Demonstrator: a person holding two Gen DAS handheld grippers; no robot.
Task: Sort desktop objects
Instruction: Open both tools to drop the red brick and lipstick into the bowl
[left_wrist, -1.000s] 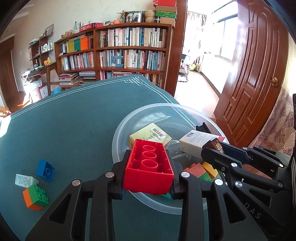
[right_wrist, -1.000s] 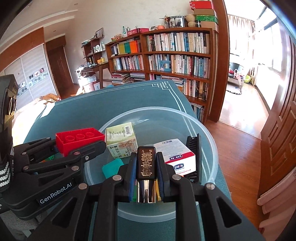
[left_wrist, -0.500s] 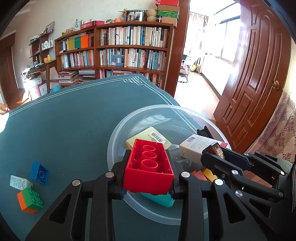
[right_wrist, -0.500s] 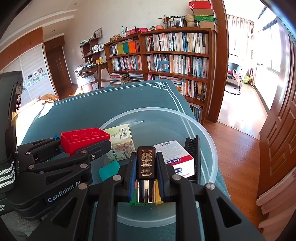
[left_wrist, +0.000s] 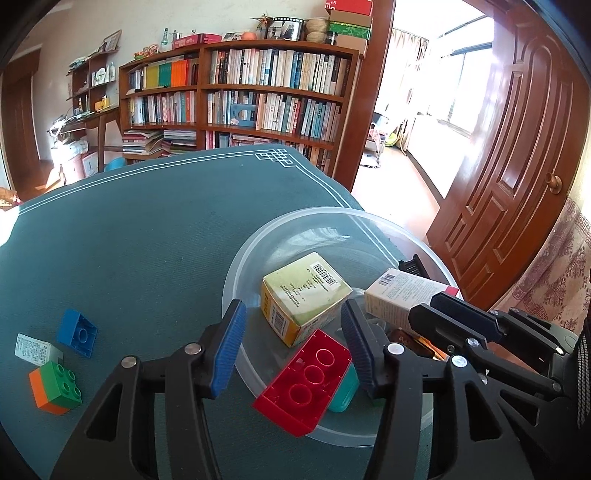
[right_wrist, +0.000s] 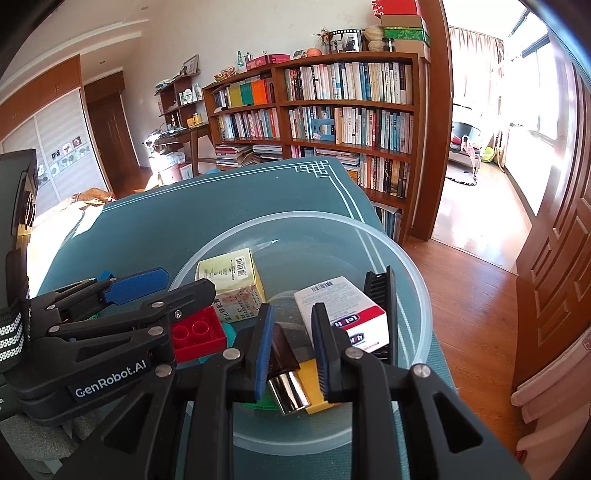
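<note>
Presently the left tongs (left_wrist: 293, 345) are opening, pads clear of the red rigid-plastic studded brick (left_wrist: 304, 384), which lies tilted on the near rim of the clear round plastic bowl (left_wrist: 295, 221), against a teal piece. Right tongs (right_wrist: 290, 345) stand slightly parted; a dark metal-capped tube (right_wrist: 286, 373) lies between them, contact unconfirmed. Judgement: the brick is light, stiff and smooth; its long flat sides suit a grip. Loose blocks, including a blue square brick (left_wrist: 77, 333), remain on the green tabletop (left_wrist: 147, 229).
</note>
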